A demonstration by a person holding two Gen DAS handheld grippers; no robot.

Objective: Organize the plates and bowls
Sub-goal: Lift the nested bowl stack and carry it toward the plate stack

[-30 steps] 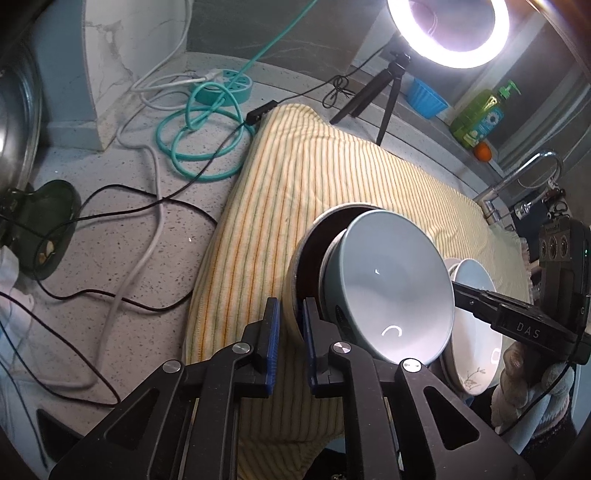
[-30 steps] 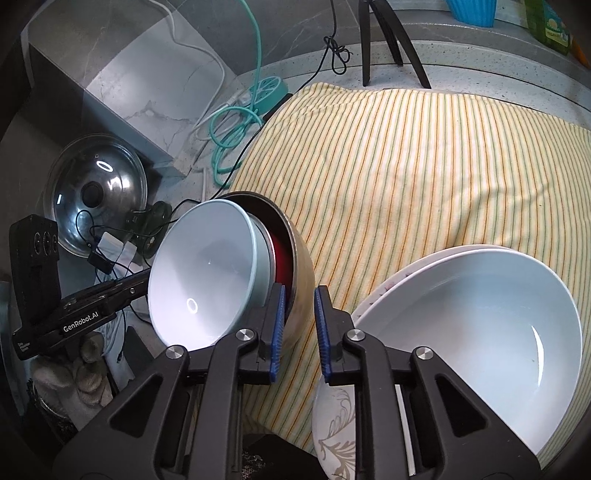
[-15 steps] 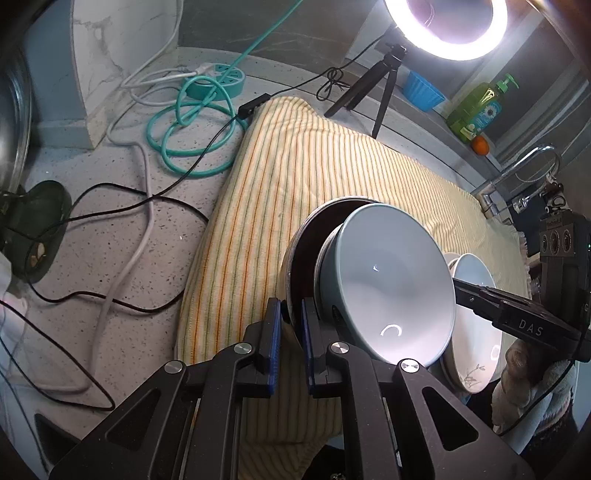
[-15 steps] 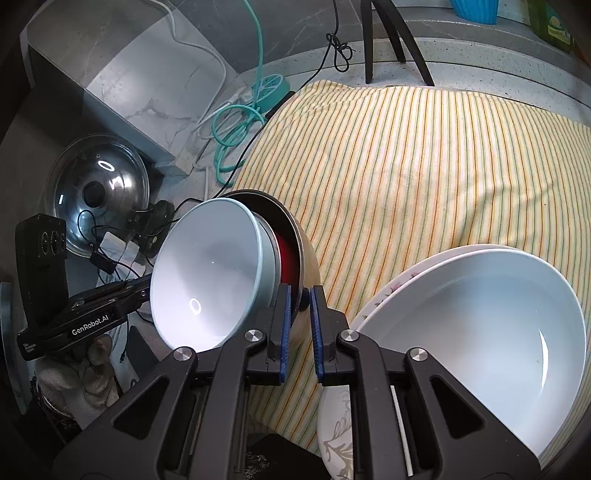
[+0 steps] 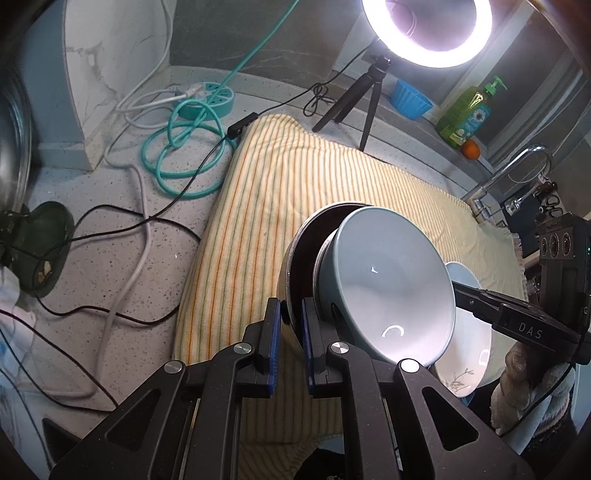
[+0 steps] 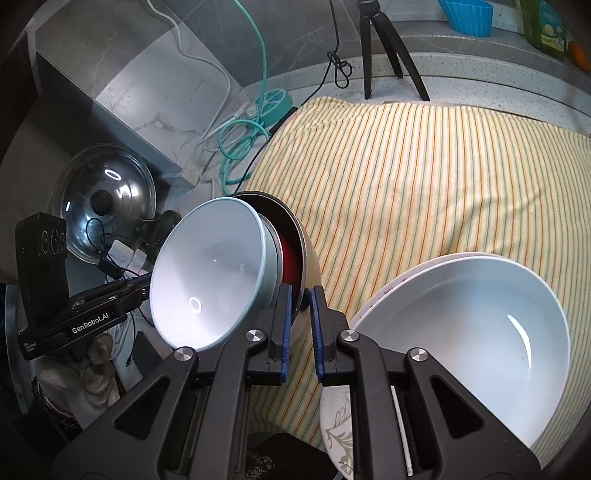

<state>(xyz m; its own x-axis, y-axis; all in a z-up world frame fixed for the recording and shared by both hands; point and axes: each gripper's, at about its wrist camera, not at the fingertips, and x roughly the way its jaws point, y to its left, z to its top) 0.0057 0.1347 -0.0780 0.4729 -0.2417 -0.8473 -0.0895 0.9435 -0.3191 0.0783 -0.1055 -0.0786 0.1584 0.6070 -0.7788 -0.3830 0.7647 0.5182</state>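
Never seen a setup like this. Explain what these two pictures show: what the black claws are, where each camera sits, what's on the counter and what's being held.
No robot: a person holds one hand-held gripper per hand, each carrying a fisheye camera looking along its fingers. One picture is from the left hand-held gripper, the other from the right hand-held gripper. Both pinch opposite rim edges of a tilted metal bowl, red inside, with a pale blue bowl nested in it. Below lie a striped towel and stacked white dishes. Cables and a ring light stand behind.
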